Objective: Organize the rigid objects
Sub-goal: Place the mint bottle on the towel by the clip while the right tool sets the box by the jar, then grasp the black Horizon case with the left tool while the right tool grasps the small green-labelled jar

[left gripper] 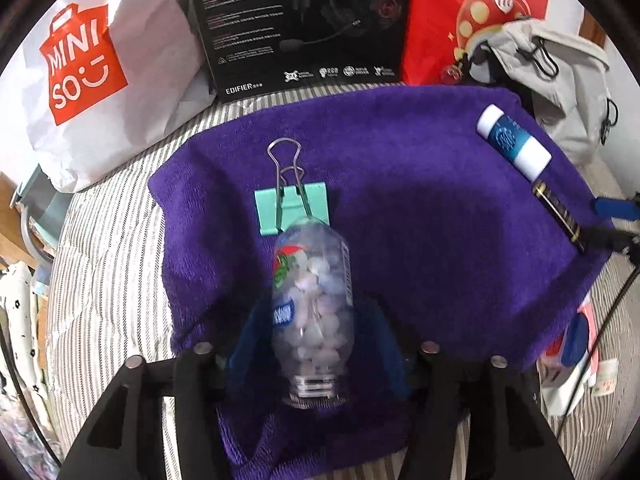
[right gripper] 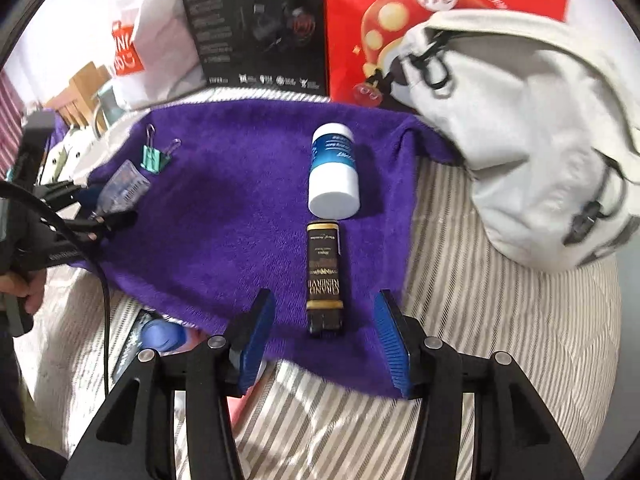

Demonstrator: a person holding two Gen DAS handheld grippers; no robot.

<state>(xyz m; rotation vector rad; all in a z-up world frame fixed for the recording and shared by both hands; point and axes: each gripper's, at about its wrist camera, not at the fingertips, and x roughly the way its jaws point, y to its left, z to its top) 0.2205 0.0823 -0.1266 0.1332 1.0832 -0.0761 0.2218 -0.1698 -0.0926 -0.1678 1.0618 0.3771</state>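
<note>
A purple towel (left gripper: 420,220) (right gripper: 240,208) lies on striped bedding. My left gripper (left gripper: 316,320) is shut on a clear bottle (left gripper: 312,300) filled with pale pebbles, its cap end toward the camera. The bottle's far end overlaps a green binder clip (left gripper: 292,204) (right gripper: 154,158). In the right wrist view the bottle (right gripper: 124,186) shows at the towel's left edge. My right gripper (right gripper: 325,304) is open, its blue pads apart on either side of the near end of a black-and-gold box (right gripper: 324,276) (left gripper: 558,210). Just beyond that box lies a white-and-blue bottle (right gripper: 334,172) (left gripper: 514,142).
At the back stand a white Miniso bag (left gripper: 80,68), a black Edifier box (left gripper: 304,28) and a red bag (left gripper: 472,12). A grey backpack (right gripper: 520,140) fills the right side. Striped bedding (right gripper: 480,320) surrounds the towel. A hand (right gripper: 24,284) and a cable are at the left.
</note>
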